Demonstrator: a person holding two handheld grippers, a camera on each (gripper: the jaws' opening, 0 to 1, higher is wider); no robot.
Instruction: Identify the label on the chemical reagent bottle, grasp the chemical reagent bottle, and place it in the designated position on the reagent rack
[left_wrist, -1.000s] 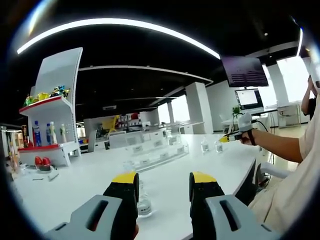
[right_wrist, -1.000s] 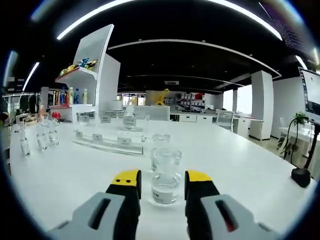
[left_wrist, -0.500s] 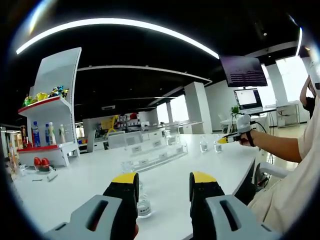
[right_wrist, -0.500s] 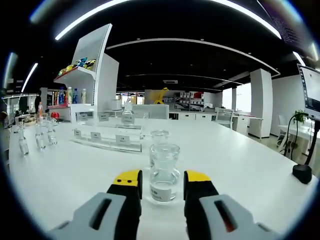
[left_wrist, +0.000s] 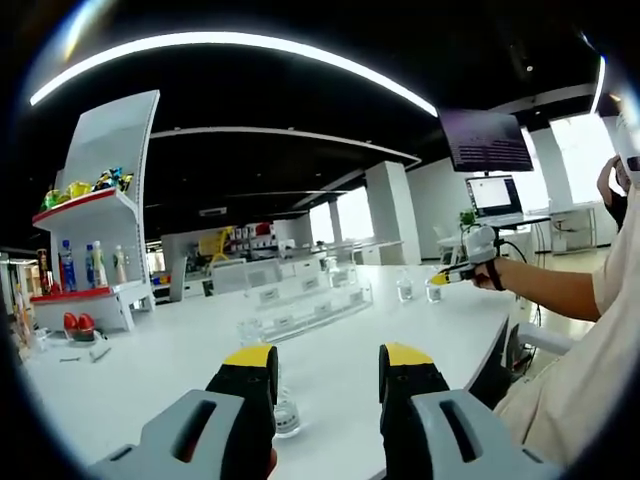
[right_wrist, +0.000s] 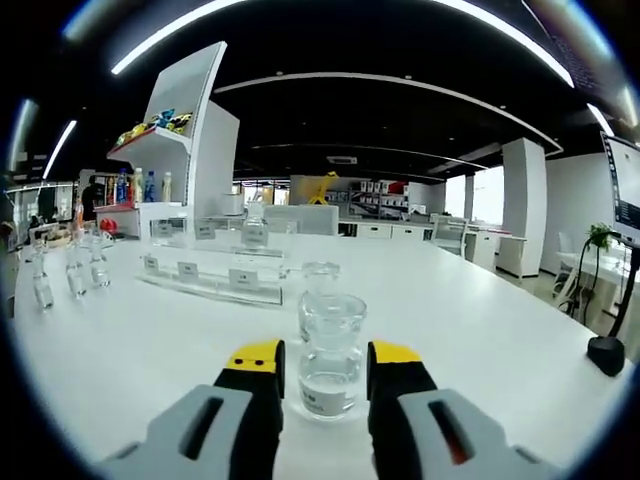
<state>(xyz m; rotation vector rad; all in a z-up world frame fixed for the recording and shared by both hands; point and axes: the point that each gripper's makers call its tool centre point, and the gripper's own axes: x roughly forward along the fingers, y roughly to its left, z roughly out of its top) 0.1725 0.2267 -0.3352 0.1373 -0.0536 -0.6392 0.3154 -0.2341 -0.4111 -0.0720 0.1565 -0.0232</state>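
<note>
On a wide white surface (right_wrist: 520, 330) in an open office, the work looks to be at its early grasping stage.

In the left gripper view, the left tongs (left_wrist: 325, 365) hover spread and empty, with a small clear bottle (left_wrist: 286, 412) standing on the surface just behind the left jaw, at about 7 o'clock. A clear tiered rack (left_wrist: 300, 300) sits further out at 11 o'clock, and a white display shelf (left_wrist: 95, 250) with drink bottles stands at 9 o'clock. At 3 o'clock, a person's arm reaches out holding the right tongs (left_wrist: 440, 278) near two more small bottles.

In the right gripper view, the right tongs (right_wrist: 320, 355) are spread around a clear glass bottle (right_wrist: 330, 350) with a white label; the yellow tips flank it and have not visibly closed on it. A second bottle stands just behind. The rack (right_wrist: 215, 275) lies at 10 o'clock with white tags, and one bottle seems already placed on its upper tier. Several small bottles remain at 9 o'clock.

No writing on any label or tag is legible.
</note>
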